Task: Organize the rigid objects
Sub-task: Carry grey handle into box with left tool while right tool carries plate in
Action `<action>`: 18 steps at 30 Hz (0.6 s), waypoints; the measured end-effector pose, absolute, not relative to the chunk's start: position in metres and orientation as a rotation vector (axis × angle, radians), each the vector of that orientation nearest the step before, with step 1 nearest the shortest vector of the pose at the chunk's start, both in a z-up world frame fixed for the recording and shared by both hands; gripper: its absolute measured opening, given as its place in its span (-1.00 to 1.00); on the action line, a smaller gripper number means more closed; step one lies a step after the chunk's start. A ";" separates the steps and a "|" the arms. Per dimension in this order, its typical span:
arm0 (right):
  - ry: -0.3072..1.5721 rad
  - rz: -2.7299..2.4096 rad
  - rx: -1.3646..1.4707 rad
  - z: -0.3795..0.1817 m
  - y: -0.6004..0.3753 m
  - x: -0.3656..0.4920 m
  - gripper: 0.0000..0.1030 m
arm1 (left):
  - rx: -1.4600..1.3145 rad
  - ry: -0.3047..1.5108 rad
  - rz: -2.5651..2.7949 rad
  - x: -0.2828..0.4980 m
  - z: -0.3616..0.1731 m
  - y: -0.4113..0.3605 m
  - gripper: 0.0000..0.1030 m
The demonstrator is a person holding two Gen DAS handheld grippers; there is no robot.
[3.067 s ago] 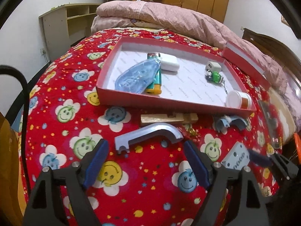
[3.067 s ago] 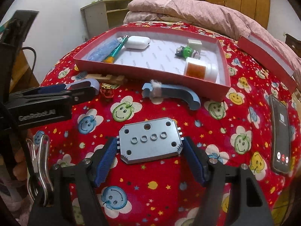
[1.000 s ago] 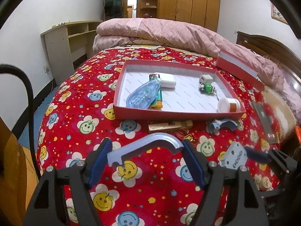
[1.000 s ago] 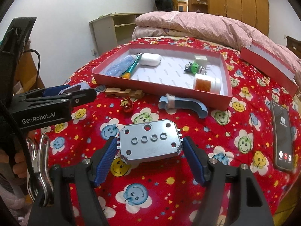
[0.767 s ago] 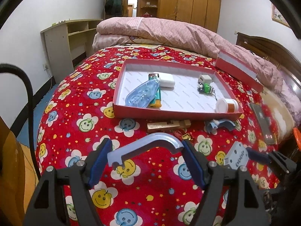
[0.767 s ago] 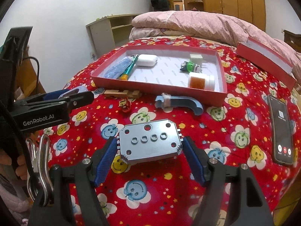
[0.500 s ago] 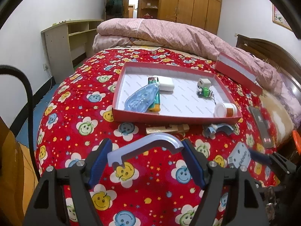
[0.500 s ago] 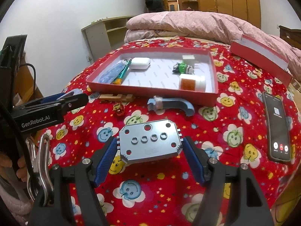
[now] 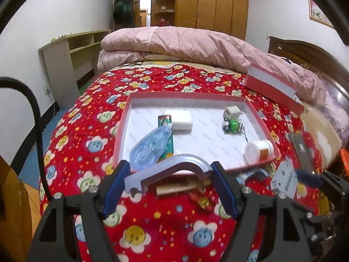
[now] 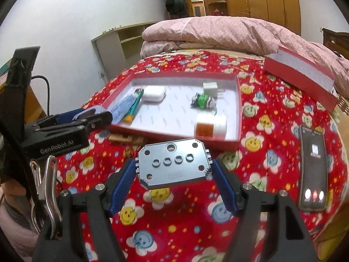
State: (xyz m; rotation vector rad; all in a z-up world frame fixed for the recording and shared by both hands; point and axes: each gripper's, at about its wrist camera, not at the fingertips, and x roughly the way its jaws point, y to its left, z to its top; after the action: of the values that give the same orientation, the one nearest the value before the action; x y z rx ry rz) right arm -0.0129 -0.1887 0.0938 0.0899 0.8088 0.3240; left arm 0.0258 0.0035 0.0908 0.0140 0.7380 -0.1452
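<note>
Both tools have risen toward my 12 o'clock tray (image 9: 122, 131): left gripper (image 9: 170, 183) clamps the curved bracket (image 9: 168, 170), right gripper (image 10: 174, 179) clamps the metal plate (image 10: 172, 163).

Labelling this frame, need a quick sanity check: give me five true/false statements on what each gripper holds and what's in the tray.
1. The left gripper holds a curved grey bracket. True.
2. The right gripper is empty. False: its jaws are shut on a grey plate with holes.
3. A capped jar lies on its side in the red tray. True.
4. The phone lies inside the tray. False: it lies on the bedspread, right of the tray.
5. The wooden block is in the tray. False: it lies on the bedspread in front of it.
</note>
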 end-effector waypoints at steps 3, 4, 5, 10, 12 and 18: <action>0.808 0.318 0.075 0.101 -0.190 0.002 0.40 | 0.014 0.751 -0.161 0.039 0.090 -0.002 0.53; 0.807 0.312 0.071 0.103 -0.190 0.006 0.40 | 0.019 0.752 -0.164 0.043 0.089 -0.004 0.53; 0.806 0.307 0.067 0.104 -0.191 0.013 0.40 | 0.025 0.753 -0.162 0.048 0.087 -0.007 0.53; 0.809 0.294 0.059 0.107 -0.191 0.036 0.40 | 0.049 0.759 -0.110 0.064 0.076 -0.011 0.53; 0.811 0.291 0.060 0.107 -0.192 0.044 0.40 | 0.046 0.773 -0.103 0.070 0.070 -0.011 0.53; 0.834 0.266 0.060 0.097 -0.195 0.070 0.40 | 0.024 0.805 -0.079 0.085 0.055 -0.007 0.53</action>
State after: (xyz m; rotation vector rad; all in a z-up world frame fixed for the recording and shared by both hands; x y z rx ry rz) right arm 0.0700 -0.1952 0.0974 0.0598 0.8344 0.2660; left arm 0.0853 -0.0065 0.0545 0.0236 0.8045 -0.0792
